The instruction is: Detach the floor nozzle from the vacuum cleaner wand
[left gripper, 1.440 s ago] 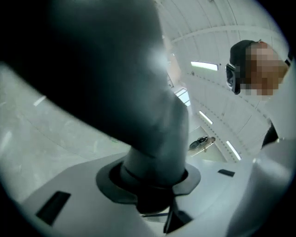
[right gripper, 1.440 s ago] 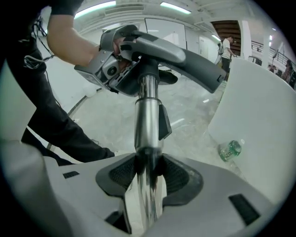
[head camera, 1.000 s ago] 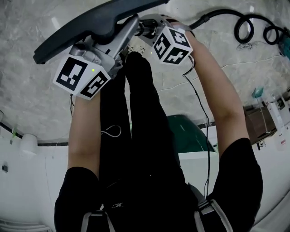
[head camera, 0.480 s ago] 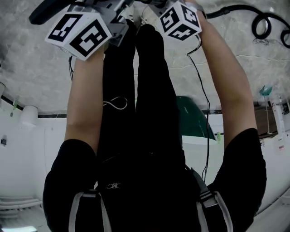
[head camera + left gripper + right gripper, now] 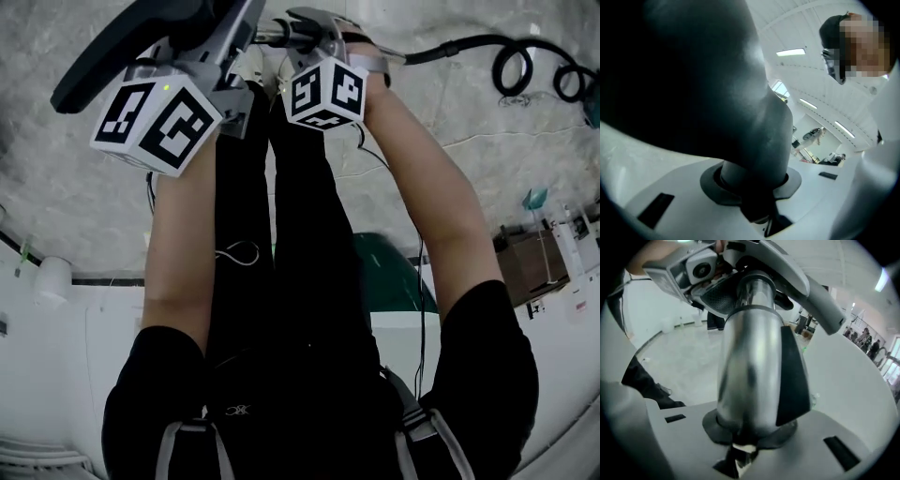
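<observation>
Right gripper (image 5: 749, 434) just clamped shiny, seemingly steel wand (image 5: 750, 362)

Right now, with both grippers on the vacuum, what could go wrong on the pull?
1. The right gripper has just been closing its jaws on the wand. The wand is smooth, shiny metal, so it may slip when pulled.
2. The left gripper holds the floor nozzle by its neck. Once freed, the nozzle's wide head could swing or drop toward the person's legs.

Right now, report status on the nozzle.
Left gripper shut on floor nozzle. Right gripper jaws just closed, shut on wand. Detached or not: cannot tell. Nothing blocking.
</observation>
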Demonstrator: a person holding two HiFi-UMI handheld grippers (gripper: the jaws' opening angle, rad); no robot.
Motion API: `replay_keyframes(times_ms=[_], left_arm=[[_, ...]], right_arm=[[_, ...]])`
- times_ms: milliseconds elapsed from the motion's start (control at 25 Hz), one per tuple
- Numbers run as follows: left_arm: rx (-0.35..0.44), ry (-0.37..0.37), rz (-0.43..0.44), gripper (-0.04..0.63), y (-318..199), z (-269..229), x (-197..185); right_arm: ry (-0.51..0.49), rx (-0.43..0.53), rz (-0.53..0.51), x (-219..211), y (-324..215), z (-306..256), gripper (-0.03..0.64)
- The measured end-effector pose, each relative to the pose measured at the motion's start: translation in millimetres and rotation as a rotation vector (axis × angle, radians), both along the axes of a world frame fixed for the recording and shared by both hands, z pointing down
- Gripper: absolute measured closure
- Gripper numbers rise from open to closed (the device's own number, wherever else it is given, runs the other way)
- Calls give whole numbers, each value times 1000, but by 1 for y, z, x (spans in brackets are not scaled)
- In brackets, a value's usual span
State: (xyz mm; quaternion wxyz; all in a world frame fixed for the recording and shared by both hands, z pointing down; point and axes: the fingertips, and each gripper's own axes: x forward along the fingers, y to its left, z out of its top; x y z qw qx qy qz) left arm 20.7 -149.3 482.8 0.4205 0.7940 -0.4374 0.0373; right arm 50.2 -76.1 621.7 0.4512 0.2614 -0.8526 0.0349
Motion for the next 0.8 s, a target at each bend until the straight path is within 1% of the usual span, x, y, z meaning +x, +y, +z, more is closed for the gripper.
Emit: replay_keyframes(times_ms=[80,120,160,200,240,320,400,440,480,520,560,600,640,720,760,800], left_arm=[[-98,-63,-127,477,-6,8,-12],[-142,-96,-188,477,-6,12,-19],[-164,-116,-223,477,-6,14,-22],[-157,-120,-223,479,-5,14,-22],[-128,-112,-186,480,-4,12,-18],[-50,-78,-52,483,5,6,-7],[51,-14,87,483,14,-4,1],[93,28,141,483,18,-11,2],[113,73,178,483,22,-16,2],[110,115,193,485,25,-20,-2],[91,146,182,485,25,-20,-7],[66,158,150,485,22,-19,-13],[36,153,100,485,16,-17,-18],[-49,124,-44,485,2,-8,-30],[-97,112,-121,485,-2,-1,-38],[-141,111,-186,485,-3,6,-46]], right_arm=[[42,69,53,3,-12,0,534],[51,85,62,2,-14,2,534],[44,80,53,-1,-13,4,534],[21,50,23,-4,-10,6,534],[-13,-4,-28,-8,-3,8,534],[-77,-154,-176,-13,20,9,534],[-115,-318,-339,-14,42,6,534],[-132,-398,-412,-14,52,1,534],[-150,-476,-470,-14,62,-6,534],[-165,-539,-503,-16,71,-12,534],[-166,-556,-498,-18,74,-16,534],[-145,-509,-452,-19,67,-17,534],[-99,-406,-373,-18,53,-14,534],[32,-157,-196,-9,17,-7,535],[95,-63,-131,-4,5,-4,535],[143,-6,-96,-2,-2,-2,535]])
